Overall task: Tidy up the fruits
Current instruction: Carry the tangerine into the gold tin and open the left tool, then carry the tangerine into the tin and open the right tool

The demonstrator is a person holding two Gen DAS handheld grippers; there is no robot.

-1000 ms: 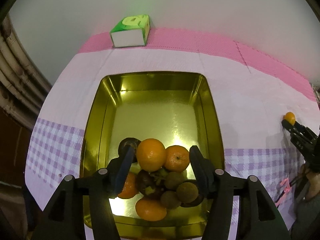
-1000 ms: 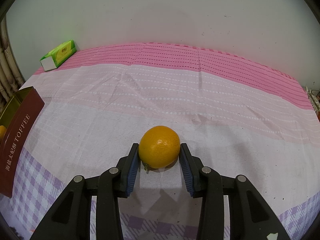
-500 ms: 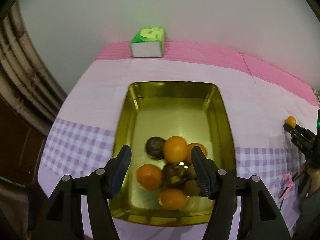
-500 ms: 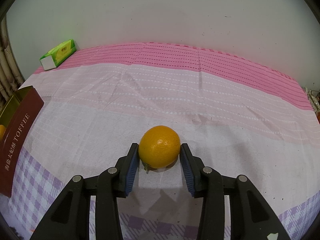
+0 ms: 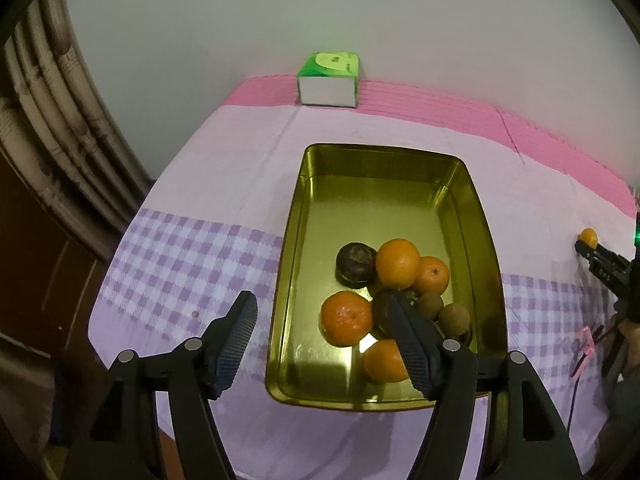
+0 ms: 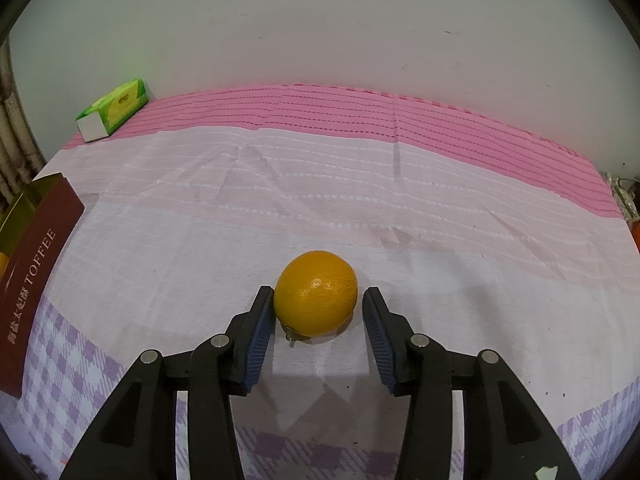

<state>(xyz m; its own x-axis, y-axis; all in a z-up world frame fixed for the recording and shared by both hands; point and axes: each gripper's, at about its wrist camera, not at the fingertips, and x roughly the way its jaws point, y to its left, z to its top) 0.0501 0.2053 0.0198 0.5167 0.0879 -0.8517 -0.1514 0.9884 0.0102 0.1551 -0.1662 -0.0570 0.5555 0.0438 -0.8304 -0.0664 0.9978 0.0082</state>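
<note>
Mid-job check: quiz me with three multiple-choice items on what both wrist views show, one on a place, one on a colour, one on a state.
1. The lone orange lies:
A. on the floor
B. on the cloth, between the right claw's fingers
C. lifted in the air

2. The tissue pack by the wall is:
A. blue
B. green
C. red

3. The left claw holds:
A. an orange
B. a dark fruit
C. nothing

Key:
1 B: the fruit rests on the cloth while the right claw's jaws are opening around it.
2 B: its wrapper is bright green in both views.
3 C: its jaws, opening, have nothing between the pads.
</note>
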